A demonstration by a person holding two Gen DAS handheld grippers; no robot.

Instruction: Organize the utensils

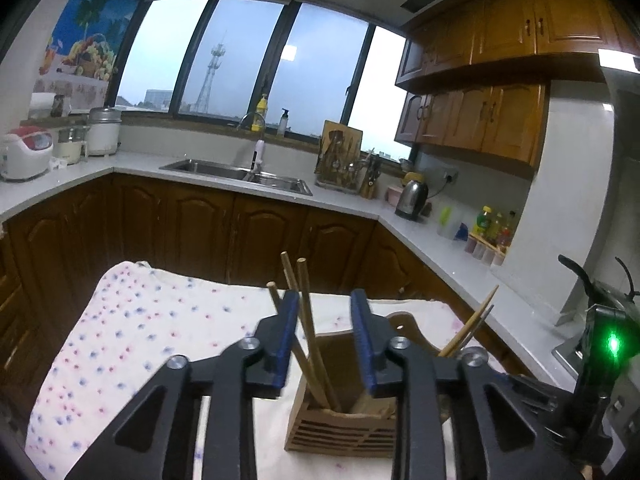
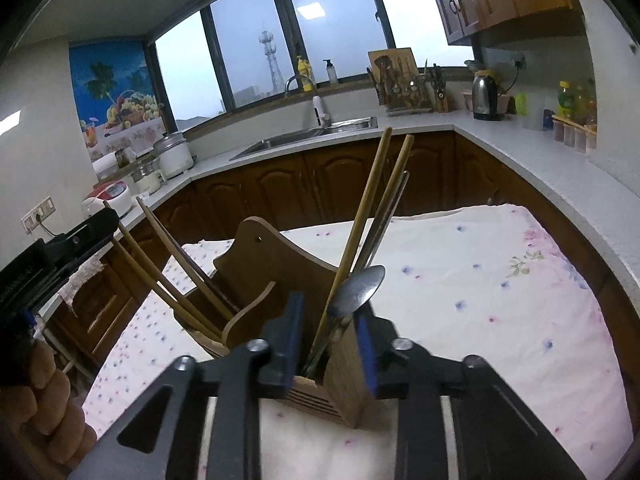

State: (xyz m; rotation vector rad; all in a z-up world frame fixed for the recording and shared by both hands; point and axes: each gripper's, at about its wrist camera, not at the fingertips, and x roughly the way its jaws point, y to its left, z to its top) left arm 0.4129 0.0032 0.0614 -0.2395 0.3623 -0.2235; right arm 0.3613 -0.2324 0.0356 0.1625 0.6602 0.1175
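Observation:
A wooden utensil holder stands on a floral tablecloth. Wooden chopsticks lean in its near compartment, between the open fingers of my left gripper; nothing is gripped. More chopsticks lean at the holder's right. In the right wrist view the holder sits just beyond my open right gripper. A metal spoon and chopsticks stand in its near compartment between the fingers, untouched as far as I can tell. Other chopsticks lean left.
The other gripper's body with a green light is at the right. The left gripper and a gloved hand show at the left. Beyond the table: sink, kettle, dish rack, rice cookers.

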